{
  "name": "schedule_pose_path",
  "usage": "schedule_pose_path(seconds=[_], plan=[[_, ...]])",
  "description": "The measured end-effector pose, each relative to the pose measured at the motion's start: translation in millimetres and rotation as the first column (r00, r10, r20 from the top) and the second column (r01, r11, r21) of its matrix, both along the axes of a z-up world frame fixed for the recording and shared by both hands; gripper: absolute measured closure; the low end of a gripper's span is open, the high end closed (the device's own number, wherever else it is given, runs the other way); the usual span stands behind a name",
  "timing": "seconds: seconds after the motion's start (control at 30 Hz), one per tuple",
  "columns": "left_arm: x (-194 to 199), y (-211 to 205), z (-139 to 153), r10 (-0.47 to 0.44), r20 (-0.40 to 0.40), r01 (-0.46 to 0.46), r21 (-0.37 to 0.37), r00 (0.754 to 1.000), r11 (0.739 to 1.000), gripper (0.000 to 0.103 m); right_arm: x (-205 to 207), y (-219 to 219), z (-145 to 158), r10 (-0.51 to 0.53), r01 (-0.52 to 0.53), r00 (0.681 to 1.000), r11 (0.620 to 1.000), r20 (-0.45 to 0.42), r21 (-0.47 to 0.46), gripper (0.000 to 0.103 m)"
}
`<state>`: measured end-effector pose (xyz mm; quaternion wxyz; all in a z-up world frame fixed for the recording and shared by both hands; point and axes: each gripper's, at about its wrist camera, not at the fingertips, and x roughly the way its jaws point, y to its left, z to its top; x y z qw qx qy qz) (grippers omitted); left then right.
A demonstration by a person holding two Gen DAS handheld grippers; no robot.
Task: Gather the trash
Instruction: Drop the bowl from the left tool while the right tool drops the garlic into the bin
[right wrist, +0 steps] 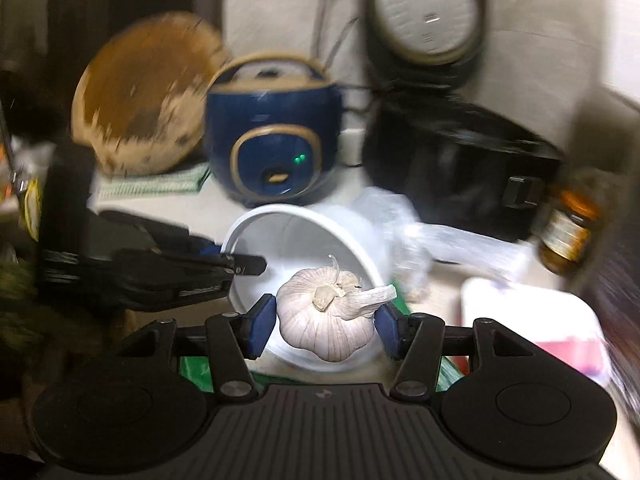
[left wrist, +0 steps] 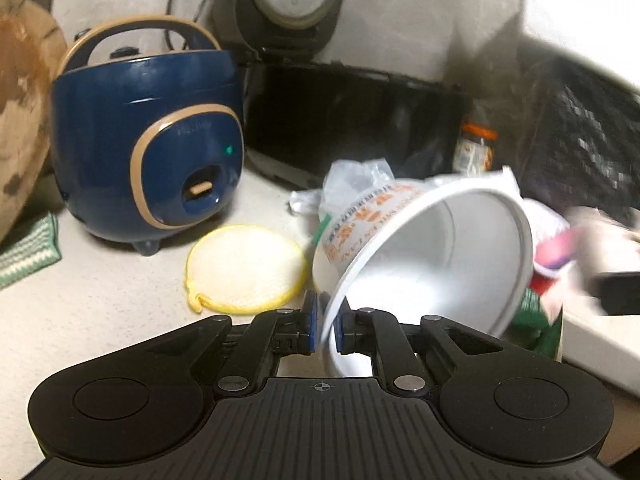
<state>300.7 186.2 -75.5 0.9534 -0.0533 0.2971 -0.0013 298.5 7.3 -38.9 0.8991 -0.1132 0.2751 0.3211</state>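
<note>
My left gripper (left wrist: 325, 330) is shut on the rim of a white instant-noodle cup (left wrist: 424, 256), which is tilted with its mouth towards the camera. The same cup (right wrist: 316, 236) shows in the right wrist view with the left gripper (right wrist: 236, 264) pinching its rim from the left. My right gripper (right wrist: 325, 326) is shut on a white garlic bulb (right wrist: 324, 320), held in front of the cup's mouth. A crumpled clear plastic bag (left wrist: 352, 180) lies behind the cup, and it also shows in the right wrist view (right wrist: 404, 232).
A blue rice cooker (left wrist: 148, 140) stands at the back left, a black appliance (left wrist: 352, 120) behind the cup, a jar with an orange lid (left wrist: 476, 148) to the right. A yellow round pad (left wrist: 244, 268) lies on the counter. A wooden board (right wrist: 144, 96) leans at left. A green packet (left wrist: 540, 316) sits beside the cup.
</note>
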Motion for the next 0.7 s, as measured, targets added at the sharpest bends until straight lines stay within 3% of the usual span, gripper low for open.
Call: schedule_pose_path(seconds=[0.13,0.27,0.37,0.57,0.7], plan=[[-7,15,16,0.052,0.092,-0.044,-0.084,0.994,0.996,0.092,-30,-35,12,-0.17,0.168,0.985,0.984,0.032,0.05,0.049],[-22,24,41,0.069,0.173,-0.046,-0.135,0.982,0.99,0.092,-60,-75,11,-0.359,0.357,0.933,0.932,0.02,0.071,0.049],[-43,18,61,0.023,0.198,0.01,-0.164,0.98,0.986,0.092,-80,-103,-1,-0.465,0.465,0.885,0.883,-0.023,0.058,0.049],[-86,-38,64,-0.162,0.091,0.18,-0.238,0.983,0.955,0.091,-126,-154,-34,-0.563,0.569,0.819,0.822,-0.113,0.031,0.049],[-98,-95,20,-0.275,-0.109,0.23,-0.311,0.955,0.922,0.091,-148,-191,-77,-0.596,0.609,0.774,0.793,-0.215,-0.002,0.049]])
